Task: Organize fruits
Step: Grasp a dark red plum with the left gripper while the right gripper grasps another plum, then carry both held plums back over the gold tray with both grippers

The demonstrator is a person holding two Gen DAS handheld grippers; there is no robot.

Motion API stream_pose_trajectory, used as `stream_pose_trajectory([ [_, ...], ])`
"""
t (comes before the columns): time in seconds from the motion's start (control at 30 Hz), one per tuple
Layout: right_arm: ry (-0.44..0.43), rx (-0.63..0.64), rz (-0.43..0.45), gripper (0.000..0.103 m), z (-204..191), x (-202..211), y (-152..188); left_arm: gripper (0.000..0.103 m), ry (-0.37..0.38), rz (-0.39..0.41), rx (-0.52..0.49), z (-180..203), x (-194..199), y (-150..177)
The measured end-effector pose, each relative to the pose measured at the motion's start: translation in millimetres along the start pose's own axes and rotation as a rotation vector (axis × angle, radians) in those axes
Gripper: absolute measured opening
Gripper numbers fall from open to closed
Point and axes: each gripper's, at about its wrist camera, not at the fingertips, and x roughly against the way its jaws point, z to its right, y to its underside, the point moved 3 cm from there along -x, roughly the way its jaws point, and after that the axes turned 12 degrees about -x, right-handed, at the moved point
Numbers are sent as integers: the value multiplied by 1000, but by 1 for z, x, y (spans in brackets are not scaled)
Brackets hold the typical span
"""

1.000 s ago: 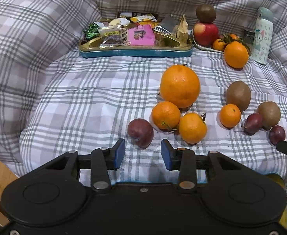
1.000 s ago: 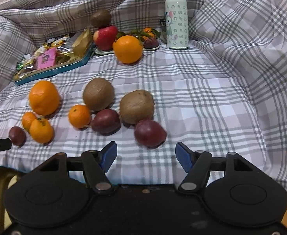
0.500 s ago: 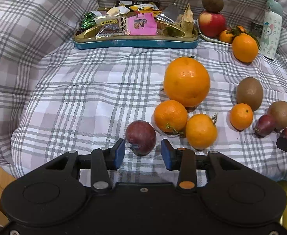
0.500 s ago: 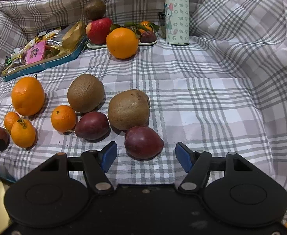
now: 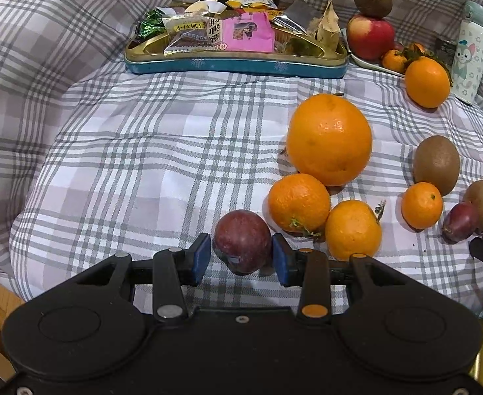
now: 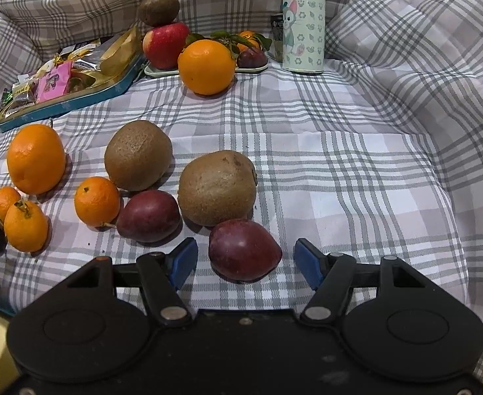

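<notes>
Little of the sorting is judged done — a plate (image 6: 152, 71) at the back carries an apple (image 6: 165, 44), a kiwi (image 6: 159, 7) and small fruit, while oranges, kiwis and dark plums lie loose on the checked cloth (image 6: 356, 171). The left gripper (image 5: 241, 258) is set around one plum (image 5: 242, 240), its blue pads at or just beside the skin though a firm hold cannot be told, and the right gripper (image 6: 245, 263) is held wide open around another plum (image 6: 244, 249), untouched. The left plum is crowded by two mandarins (image 5: 299, 202) just beside it, the right one by a kiwi (image 6: 217, 187) close behind — a snack tin (image 5: 235, 62) and a bottle (image 6: 303, 23) flank the plate.
</notes>
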Motion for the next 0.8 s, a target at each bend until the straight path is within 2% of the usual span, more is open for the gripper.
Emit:
stream_pose_trajectory([
  [0.2, -3, 27, 16, 48, -1, 4, 2, 45, 22, 10, 9, 0, 2, 0],
  [0.8, -21, 16, 43, 47, 5, 29, 8, 45, 17, 61, 15, -4, 41, 6],
])
